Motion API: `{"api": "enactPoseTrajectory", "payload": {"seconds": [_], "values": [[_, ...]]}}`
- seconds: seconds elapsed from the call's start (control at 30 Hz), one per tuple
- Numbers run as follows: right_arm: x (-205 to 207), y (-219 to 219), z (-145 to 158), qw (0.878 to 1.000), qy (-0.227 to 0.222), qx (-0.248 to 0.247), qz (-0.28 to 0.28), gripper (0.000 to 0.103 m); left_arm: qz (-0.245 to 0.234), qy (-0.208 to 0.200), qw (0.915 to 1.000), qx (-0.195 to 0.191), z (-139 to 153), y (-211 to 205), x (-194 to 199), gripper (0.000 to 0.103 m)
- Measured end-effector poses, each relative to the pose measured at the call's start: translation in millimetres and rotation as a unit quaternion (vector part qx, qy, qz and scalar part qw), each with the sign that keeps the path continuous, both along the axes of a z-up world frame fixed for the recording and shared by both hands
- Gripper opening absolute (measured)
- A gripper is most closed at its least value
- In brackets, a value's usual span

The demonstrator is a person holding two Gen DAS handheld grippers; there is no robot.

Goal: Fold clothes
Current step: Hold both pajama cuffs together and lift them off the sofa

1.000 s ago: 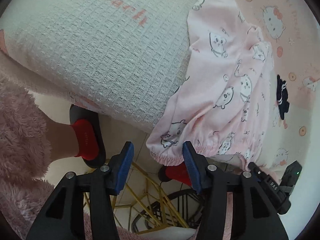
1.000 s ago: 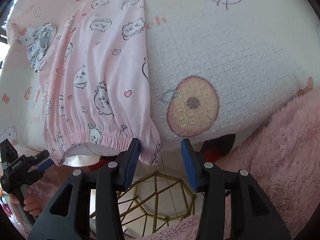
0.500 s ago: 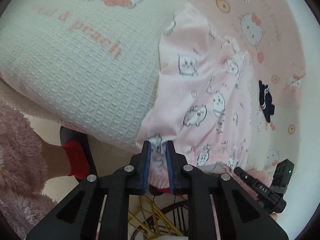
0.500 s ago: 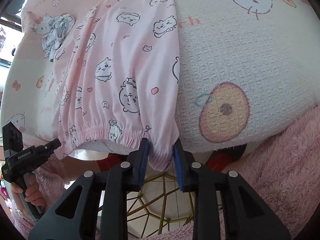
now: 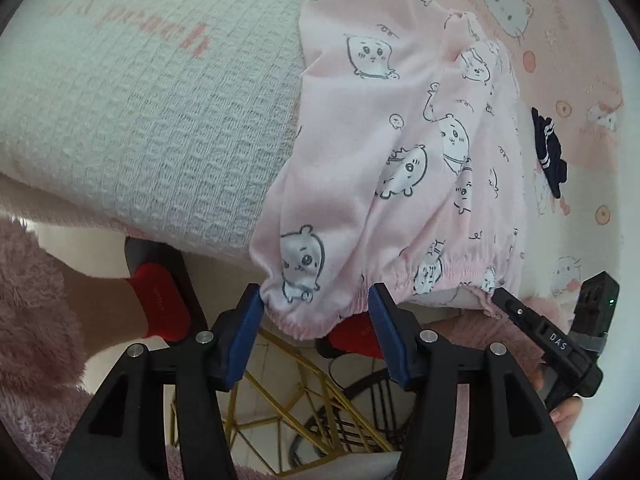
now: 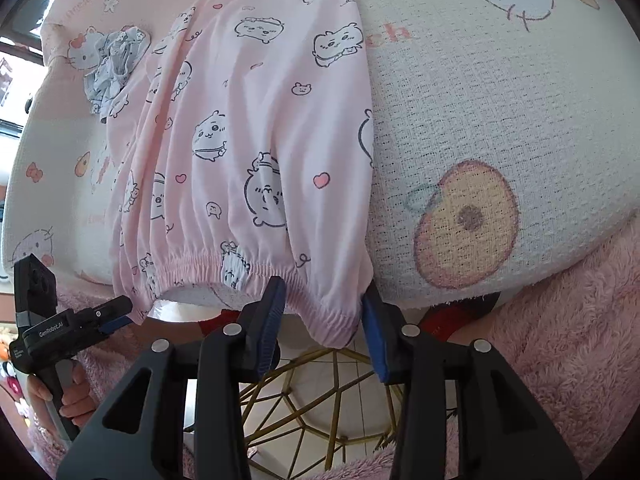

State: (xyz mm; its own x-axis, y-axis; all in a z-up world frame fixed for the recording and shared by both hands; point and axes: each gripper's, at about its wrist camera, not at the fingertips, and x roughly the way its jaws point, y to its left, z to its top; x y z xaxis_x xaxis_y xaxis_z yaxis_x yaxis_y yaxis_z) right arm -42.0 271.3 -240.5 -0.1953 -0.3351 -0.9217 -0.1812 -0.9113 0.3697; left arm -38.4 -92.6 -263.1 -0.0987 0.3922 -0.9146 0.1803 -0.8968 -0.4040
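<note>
Pyjama trousers (image 6: 256, 152) lay flat on the towel (image 6: 500, 120), waistband (image 6: 200, 264) hanging over its edge. Left gripper (image 5: 316, 322) and right gripper (image 6: 324, 312) stood spread, each around one waistband corner. Both should probably pinch deep into the elastic, at equal height.

A waffle-weave blanket (image 6: 500, 128) (cartoon-printed) covers the surface; a gold wire frame (image 6: 320, 408), possibly a stool, stands below.

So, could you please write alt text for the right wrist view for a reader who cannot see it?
The right gripper is open, its blue fingers either side of the elastic waistband corner of pink cartoon-print pyjama trousers hanging over the edge of a white blanket. The left gripper is at the far corner.
</note>
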Motion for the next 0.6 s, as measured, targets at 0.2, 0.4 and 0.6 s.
{"api": "enactPoseTrajectory", "payload": {"seconds": [0.2,0.4,0.6], "values": [[-3,-9,0,0.999,0.037,-0.011,0.003,0.015,-0.007,0.089,0.9949,0.048,40,-1,-3,0.01],[-2,-19,11,0.998,0.067,-0.017,-0.007,0.015,0.056,0.106,0.991,0.059,46,-29,-19,0.01],[-13,-19,-1,0.999,0.033,-0.001,0.0,0.018,0.056,0.032,0.9975,0.03,8,-22,-15,0.01]]}}
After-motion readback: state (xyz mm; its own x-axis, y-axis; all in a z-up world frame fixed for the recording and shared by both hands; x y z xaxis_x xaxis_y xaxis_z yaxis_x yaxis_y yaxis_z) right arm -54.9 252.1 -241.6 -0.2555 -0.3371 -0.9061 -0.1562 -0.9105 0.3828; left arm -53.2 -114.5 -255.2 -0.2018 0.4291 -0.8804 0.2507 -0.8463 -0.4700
